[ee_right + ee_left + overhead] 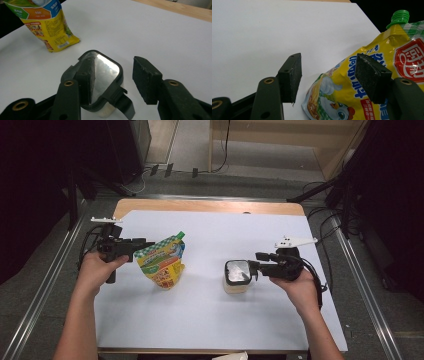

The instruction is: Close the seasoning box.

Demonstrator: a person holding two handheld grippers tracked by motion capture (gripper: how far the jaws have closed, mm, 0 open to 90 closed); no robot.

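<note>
Pouch (162, 261) upright on sheet (210, 320), jar (237, 276) well apart.

White-covered table (210, 315) with yellow pouch (162, 261) and lidded container (237, 276).

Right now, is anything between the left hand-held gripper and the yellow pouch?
Nothing visible. The left hand-held gripper is open with the pouch already partly between its jaws; only bare white table lies around them. The jar sits off by the right hand-held gripper.
</note>
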